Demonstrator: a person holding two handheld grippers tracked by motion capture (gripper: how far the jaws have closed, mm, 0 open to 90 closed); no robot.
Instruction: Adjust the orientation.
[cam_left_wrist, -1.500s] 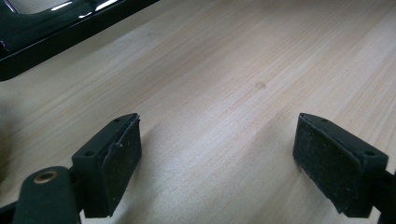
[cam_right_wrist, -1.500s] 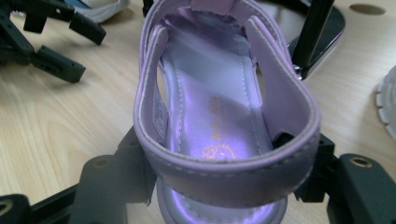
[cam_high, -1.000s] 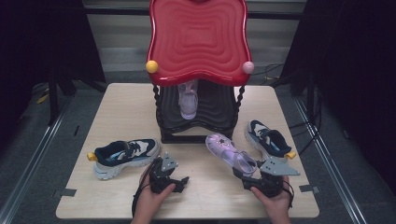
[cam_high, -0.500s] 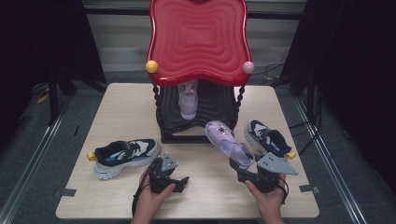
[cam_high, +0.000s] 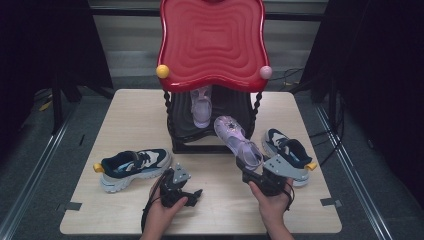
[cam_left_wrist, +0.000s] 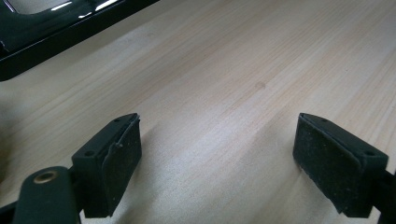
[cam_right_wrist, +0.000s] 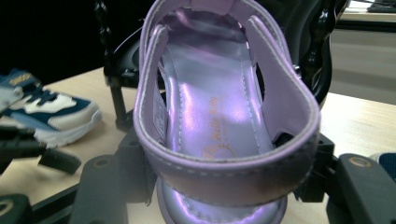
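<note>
- The landmark is the black shoe rack (cam_high: 210, 137) with a red wavy top (cam_high: 212, 42), which stands at the far middle of the wooden table (cam_high: 130, 112).
- The right gripper (cam_high: 250, 167) pinches the heel end of a lilac sandal (cam_high: 235, 140); the sandal is lifted clear of the table, just in front of the rack's right side, with its toe tilted up toward the rack's shelf.
- In the right gripper view the sandal (cam_right_wrist: 219, 116) sits between the black jaws, heel strap nearest the camera, and the jaws press on its sides.
- A second lilac sandal (cam_high: 201, 107) stands on the rack's shelf, under the red top.
- The left gripper (cam_high: 192, 195) rests low over the table in front of the rack's left side; its jaws stand spread with only bare wood between them.
- A navy and white sneaker (cam_high: 132, 167) lies on the table to the front left of the rack, just beside the left gripper.
- Another navy sneaker (cam_high: 287, 152) lies to the front right of the rack, just beyond the right gripper.
</note>
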